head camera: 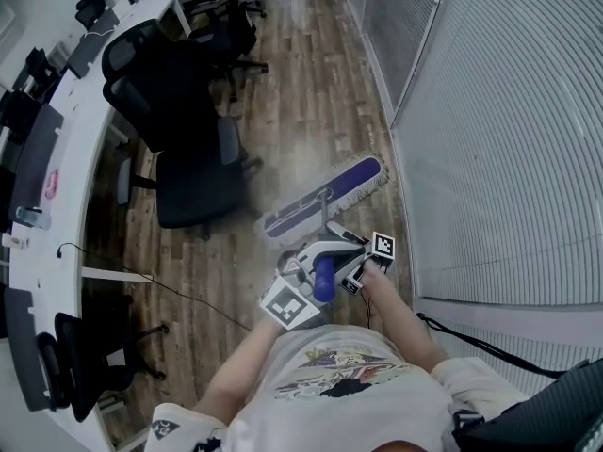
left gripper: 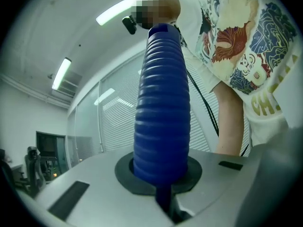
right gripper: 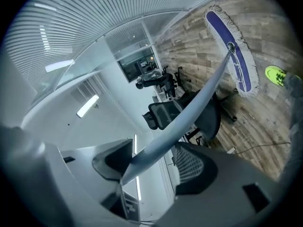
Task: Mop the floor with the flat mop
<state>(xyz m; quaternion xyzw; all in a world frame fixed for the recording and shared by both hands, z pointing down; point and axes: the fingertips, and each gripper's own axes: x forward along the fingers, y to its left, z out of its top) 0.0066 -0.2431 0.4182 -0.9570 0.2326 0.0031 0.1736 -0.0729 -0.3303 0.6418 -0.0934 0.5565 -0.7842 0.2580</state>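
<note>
The flat mop head [head camera: 325,196], purple with a white fringe, lies on the wooden floor ahead of me, angled toward the blinds. Its silver pole [right gripper: 189,117] runs from the mop head [right gripper: 232,51] back between the jaws of my right gripper [right gripper: 142,160], which is shut on it. The pole's blue ribbed grip [left gripper: 161,112] stands between the jaws of my left gripper [left gripper: 161,174], also shut. In the head view both grippers sit close together just in front of my body, left gripper [head camera: 316,266] on the blue grip [head camera: 323,279], right gripper [head camera: 363,269] beside it.
Black office chairs [head camera: 188,149] stand left of the mop along a long white desk [head camera: 66,111]. A glass wall with blinds [head camera: 509,111] borders the right. A cable [head camera: 179,290] trails over the floor at left. A black bag [head camera: 556,412] sits at the lower right.
</note>
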